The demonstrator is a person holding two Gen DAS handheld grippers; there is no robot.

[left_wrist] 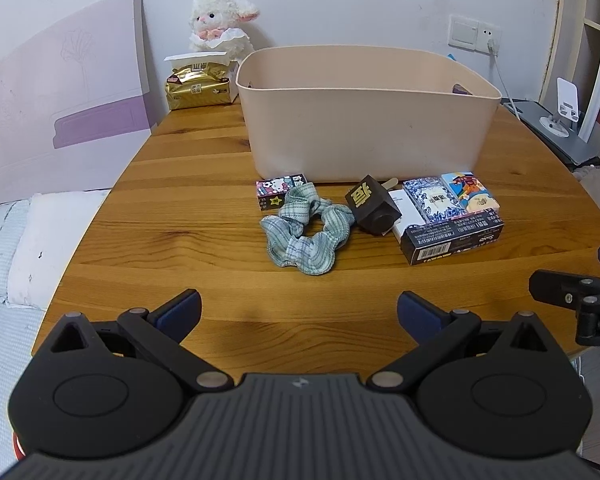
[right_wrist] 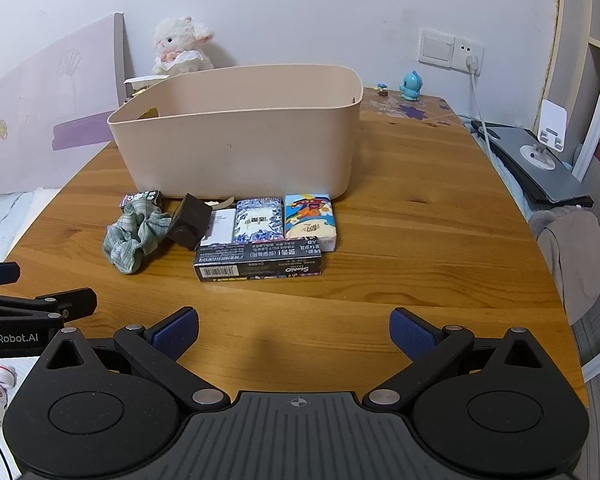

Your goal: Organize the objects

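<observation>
Left wrist view: left hand-held gripper (left_wrist: 299,312) spread wide, holding nothing, low over the desk (left_wrist: 204,240). Straight ahead lies the scrunchie (left_wrist: 306,229), in front of the bin (left_wrist: 364,120).

Right wrist view: right hand-held gripper (right_wrist: 294,332) also spread, holding nothing. Dead ahead lies the black box (right_wrist: 259,265), long axis crosswise; scrunchie (right_wrist: 136,236) off to the left. Probably nearer the left one.

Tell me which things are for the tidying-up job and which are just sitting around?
For the job:
beige plastic storage bin
green plaid fabric scrunchie
dark brown popsicle-shaped toy
small pink cartoon box
blue-and-white patterned tissue pack
colourful cartoon tissue pack
long black barcode box

Just lying about:
white plush lamb
gold foil packet
blue toy figurine
</observation>
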